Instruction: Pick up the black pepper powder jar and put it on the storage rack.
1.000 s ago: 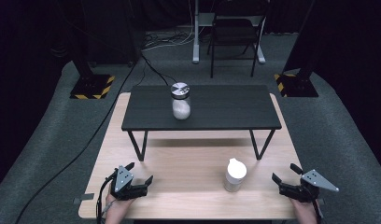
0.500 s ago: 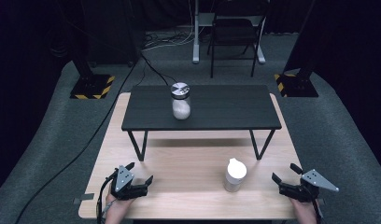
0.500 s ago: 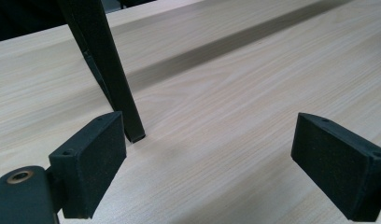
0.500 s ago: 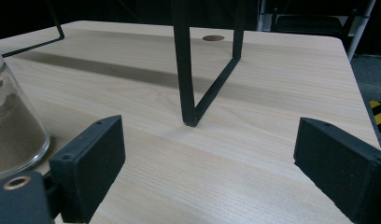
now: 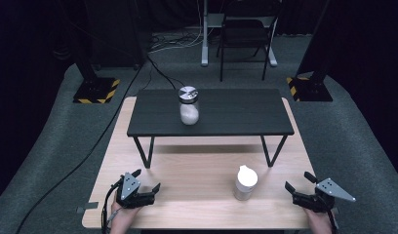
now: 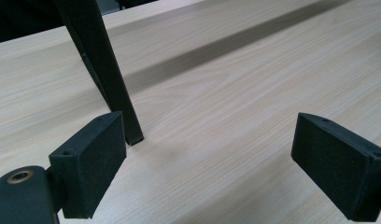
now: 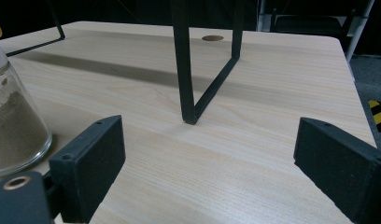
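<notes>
Nothing has changed across the last second: both claws and both jars lie as they did, so the work is judged not yet begun. The left claw (image 5: pixel 147 184) rests at seven o'clock on the bench (image 5: pixel 197 168), released, its jaws spread wide with nothing between them; in the left gripper view bare wood and a black shelf leg (image 6: pixel 107 79) are seen ahead. The right claw (image 5: pixel 298 186) rests at five o'clock, likewise released and empty, aimed toward the bench centre. The white-capped jar (image 5: pixel 245 183), the nearer thing, stands upright at six o'clock, near the right claw but apart from it. A metal-lidded jar (image 5: pixel 189 106) stands at twelve o'clock on the black shelf (image 5: pixel 236 114).
</notes>
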Demonstrator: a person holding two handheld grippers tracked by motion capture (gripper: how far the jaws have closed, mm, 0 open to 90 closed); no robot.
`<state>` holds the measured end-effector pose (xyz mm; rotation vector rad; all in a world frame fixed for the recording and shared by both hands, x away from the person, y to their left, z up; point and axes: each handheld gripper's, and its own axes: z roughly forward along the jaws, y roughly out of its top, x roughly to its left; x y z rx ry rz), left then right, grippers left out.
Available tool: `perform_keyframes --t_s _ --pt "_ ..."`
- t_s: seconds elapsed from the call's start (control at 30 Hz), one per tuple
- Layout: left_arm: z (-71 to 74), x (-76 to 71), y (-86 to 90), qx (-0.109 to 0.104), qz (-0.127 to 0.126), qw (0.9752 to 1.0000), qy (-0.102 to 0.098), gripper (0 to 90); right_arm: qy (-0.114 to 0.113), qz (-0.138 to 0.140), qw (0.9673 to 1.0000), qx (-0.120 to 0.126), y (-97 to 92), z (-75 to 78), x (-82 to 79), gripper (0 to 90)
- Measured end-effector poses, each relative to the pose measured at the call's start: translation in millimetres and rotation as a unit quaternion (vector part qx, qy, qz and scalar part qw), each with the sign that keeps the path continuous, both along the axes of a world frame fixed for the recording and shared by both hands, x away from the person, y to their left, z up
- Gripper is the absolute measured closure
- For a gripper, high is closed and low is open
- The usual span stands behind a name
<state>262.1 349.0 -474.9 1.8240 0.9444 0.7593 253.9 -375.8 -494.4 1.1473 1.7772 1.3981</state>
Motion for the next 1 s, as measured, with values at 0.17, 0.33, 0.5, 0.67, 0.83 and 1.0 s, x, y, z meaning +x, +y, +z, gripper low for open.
perform_keyframes --t_s 0.17,0.33,0.5,0.67,0.83,1.0 --pt "-0.2 0.3 0.2 -0.001 0.0 1.0 0.0 9.8 -0.001 0.0 1.0 0.0 -0.2 -0.2 -0.8 7.8" --pt "-0.1 -1.0 -1.8 0.002 0.002 1.0 -0.001 9.8 -0.001 0.001 1.0 -0.002 -0.9 0.0 -1.4 7.8" --pt "0.4 -1.9 -3.6 0.006 0.003 1.0 -0.001 9.7 -0.002 0.007 0.9999 0.007 -5.4 -1.1 -1.5 7.9" --pt "0.9 -2.7 -4.6 0.009 0.002 1.0 0.0 9.7 -0.016 0.065 0.9971 0.036 -16.2 0.0 5.4 9.2" --pt "0.9 -2.7 -4.7 0.008 0.003 1.0 0.0 9.7 -0.021 0.13 0.9904 0.04 -12.2 8.1 14.5 8.1" --pt "0.6 -3.2 -6.0 0.007 0.003 1.0 0.0 9.7 -0.015 0.189 0.9814 0.032 1.8 18.0 26.0 7.4"
